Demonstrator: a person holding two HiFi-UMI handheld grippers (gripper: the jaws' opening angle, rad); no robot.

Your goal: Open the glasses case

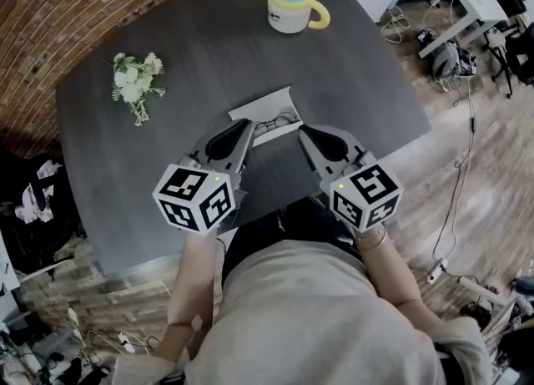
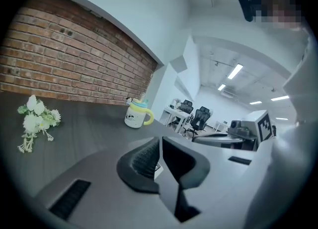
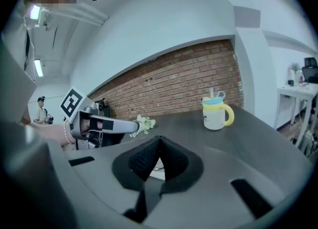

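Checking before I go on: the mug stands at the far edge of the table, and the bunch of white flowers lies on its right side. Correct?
Not quite. The white flowers lie on the left side of the table, as the head view shows. The mug does stand at the far edge.

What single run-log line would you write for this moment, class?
left gripper: shut, empty | right gripper: shut, empty | glasses case: not in view | table: flowers, mug

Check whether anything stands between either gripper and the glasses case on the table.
Nothing visible does. The glasses case lies just beyond the tips of the left gripper and right gripper. The mug and flowers sit well clear.
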